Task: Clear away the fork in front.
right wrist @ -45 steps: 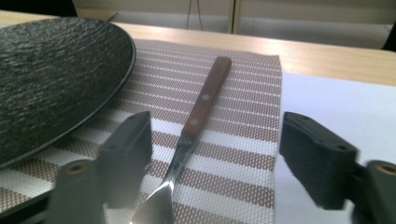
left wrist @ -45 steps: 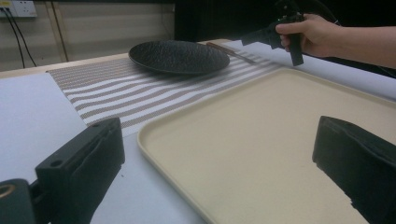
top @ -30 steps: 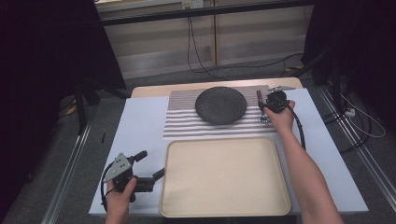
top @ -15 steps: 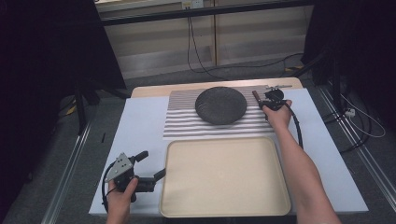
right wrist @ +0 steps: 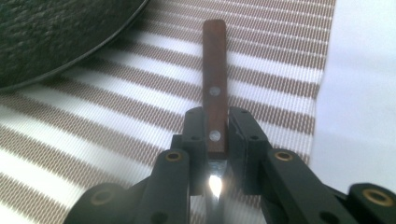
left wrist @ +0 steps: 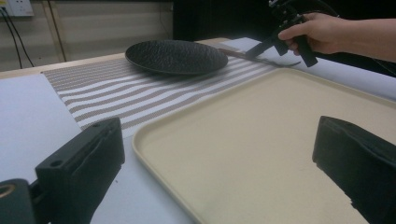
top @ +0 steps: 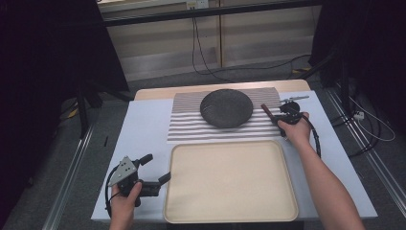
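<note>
I am working two hand-held grippers over a desk (top: 143,124) covered in pale sheeting. My right gripper (right wrist: 217,140) is clamped on a knife (right wrist: 214,88) with a brown wooden handle and two metal rivets. In the right gripper view the jaws pinch the handle near its blade end, the shiny blade runs back between them, and the handle's free end points away over a striped placemat (right wrist: 140,126). The high view puts the knife (top: 267,111) at the mat's right edge, just beside a dark round plate (top: 226,108) that sits on the mat. The knife looks low over the mat, though I cannot tell whether it touches the mat or is just lifted clear.

My left gripper (top: 148,167) is held near the front left corner of a large cream tray (top: 230,211), jaws wide apart and holding nothing. In the left gripper view the tray's (left wrist: 154,154) corner lies between the two open jaws.

My reading is that I am at the grasp-and-lift step with the knife. The likely next move is to carry it toward me and set it on the tray. That calls for a firm pinch so the thin handle does not swivel, a lift clear of the plate's rim, and a flat, gentle set-down.
</note>
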A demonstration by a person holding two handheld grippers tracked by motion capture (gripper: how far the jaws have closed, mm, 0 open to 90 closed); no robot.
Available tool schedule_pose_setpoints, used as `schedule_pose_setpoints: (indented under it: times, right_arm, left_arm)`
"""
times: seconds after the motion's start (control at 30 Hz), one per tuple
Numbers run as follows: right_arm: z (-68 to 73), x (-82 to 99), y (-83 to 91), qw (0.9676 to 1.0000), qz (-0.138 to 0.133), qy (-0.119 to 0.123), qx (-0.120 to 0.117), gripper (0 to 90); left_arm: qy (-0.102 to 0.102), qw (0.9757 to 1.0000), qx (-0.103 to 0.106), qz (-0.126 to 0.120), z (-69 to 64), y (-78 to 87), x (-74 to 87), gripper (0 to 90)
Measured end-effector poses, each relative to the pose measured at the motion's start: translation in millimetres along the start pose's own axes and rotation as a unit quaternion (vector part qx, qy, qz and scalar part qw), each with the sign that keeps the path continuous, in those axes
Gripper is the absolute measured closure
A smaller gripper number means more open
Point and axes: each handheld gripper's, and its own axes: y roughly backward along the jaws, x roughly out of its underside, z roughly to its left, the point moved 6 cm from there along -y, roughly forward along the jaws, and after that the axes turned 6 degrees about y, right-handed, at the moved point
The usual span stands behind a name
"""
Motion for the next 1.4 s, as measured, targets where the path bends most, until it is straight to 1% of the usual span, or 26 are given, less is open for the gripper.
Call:
schedule_pose_setpoints:
  times: [0.07,0.1,0.13,0.17,0.23,0.3,0.33,0.4,0.43,0.47,0.5,0.57,0.6,0.7,0.77,0.8,0.83,0.9,0.97,1.0,1.07,1.13,1.2,1.27,1.3,1.4]
  right_arm:
    - [0.7,1.6,1.1,0.9999,0.004,0.002,-0.011,73.1]
    - [0.9,1.4,1.0,0.9999,0.005,0.005,-0.010,72.6]
    - [2.3,1.3,0.4,0.9999,0.007,0.012,-0.005,72.3]
    - [3.8,0.4,-0.2,0.9996,0.013,0.026,0.003,72.3]
    - [4.3,-0.3,-1.0,0.9997,0.018,0.015,0.008,73.1]
    - [4.0,-1.1,-1.7,0.9996,0.022,0.012,0.011,74.9]
    - [3.5,-1.6,-2.4,0.9997,0.021,0.004,0.013,75.9]
    - [5.6,-2.1,-3.1,0.9994,0.024,0.012,0.022,77.5]
    - [6.1,-2.0,-3.0,0.9994,0.024,0.009,0.023,77.6]
    - [5.0,-1.8,-2.9,0.9996,0.021,0.002,0.019,77.7]
    - [4.6,-1.4,-2.6,0.9997,0.020,-0.004,0.016,77.7]
    - [4.2,-0.9,-2.7,0.9998,0.014,-0.004,0.015,77.9]
    - [3.7,-0.1,-2.4,0.9998,0.011,-0.011,0.011,78.0]
    - [3.2,-0.5,-2.0,0.9999,0.010,-0.010,0.008,78.1]
    - [2.7,-0.7,-1.4,0.9999,0.010,-0.012,0.004,78.2]
    - [1.7,-1.0,-1.6,1.0000,0.006,-0.006,0.004,78.2]
    - [1.5,-0.7,-1.2,0.9999,0.005,-0.012,0.001,78.2]
    - [-0.5,-0.1,0.5,0.9996,-0.007,-0.026,-0.006,78.2]
    - [-0.7,-1.9,4.5,0.9995,-0.021,-0.022,-0.011,78.3]
    - [0.5,-2.9,7.7,0.9992,-0.025,-0.025,-0.017,78.3]
    - [1.0,-5.9,13.0,0.9988,-0.041,-0.020,-0.020,78.3]
    - [2.6,-8.5,18.3,0.9984,-0.049,-0.018,-0.024,78.3]
    - [4.0,-11.6,23.3,0.9973,-0.062,-0.022,-0.032,78.3]
    - [6.2,-13.8,29.2,0.9968,-0.069,-0.017,-0.035,78.3]
    - [7.1,-14.5,31.2,0.9964,-0.072,-0.020,-0.039,78.3]
    - [8.6,-18.6,41.1,0.9947,-0.092,-0.018,-0.043,78.3]
  left_arm:
    - [0.001,1.0000,-0.001,0.001,-0.4,-0.3,0.0,2.5]
    - [0.000,1.0000,-0.001,0.001,-0.4,-0.5,-0.1,2.5]
    - [0.000,1.0000,-0.001,0.000,-0.1,-1.1,-0.4,2.5]
    - [0.000,1.0000,0.000,0.000,0.0,-1.5,-0.5,2.5]
    - [-0.003,1.0000,-0.001,0.002,1.0,-3.0,-0.8,2.5]
    - [0.001,1.0000,-0.002,-0.001,1.3,-5.0,-1.3,2.5]
    - [0.000,1.0000,-0.001,-0.001,1.4,-5.6,-1.5,2.5]
    - [-0.001,1.0000,0.000,0.000,1.1,-6.9,-2.0,2.5]
    - [-0.004,1.0000,0.001,0.001,0.9,-7.3,-2.3,2.5]
    - [-0.001,1.0000,0.002,-0.001,0.0,-7.8,-2.6,2.5]
    - [-0.005,1.0000,0.003,0.000,-0.3,-7.8,-2.9,2.5]
    - [-0.005,1.0000,0.004,-0.001,-0.1,-8.2,-3.2,2.5]
    - [-0.002,1.0000,0.003,-0.001,-0.1,-8.5,-3.0,2.5]
    - [0.000,1.0000,0.002,-0.003,-0.3,-8.1,-3.5,2.5]
    - [-0.005,1.0000,0.003,-0.003,-0.2,-7.1,-3.9,2.5]
    - [-0.003,1.0000,0.002,-0.004,-0.2,-7.0,-3.8,2.5]
    - [-0.001,1.0000,0.001,-0.004,-0.2,-7.0,-3.9,2.5]
    - [0.000,1.0000,0.001,-0.004,-0.5,-7.0,-3.8,2.5]
    - [-0.001,1.0000,0.001,-0.003,-0.8,-6.8,-3.5,2.5]
    - [-0.001,1.0000,0.001,-0.002,-0.9,-6.7,-3.3,2.5]
    - [0.000,1.0000,0.001,-0.002,-1.6,-6.8,-3.1,2.5]
    - [-0.002,1.0000,0.001,-0.002,-1.9,-6.7,-3.1,2.5]
    - [-0.002,1.0000,0.001,-0.002,-2.6,-6.7,-3.1,2.5]
    - [-0.002,1.0000,0.001,-0.001,-3.1,-6.6,-3.1,2.5]
    - [-0.001,1.0000,0.001,-0.001,-3.4,-6.8,-3.3,2.5]
    - [0.000,1.0000,0.002,-0.004,-3.7,-7.1,-4.3,2.5]
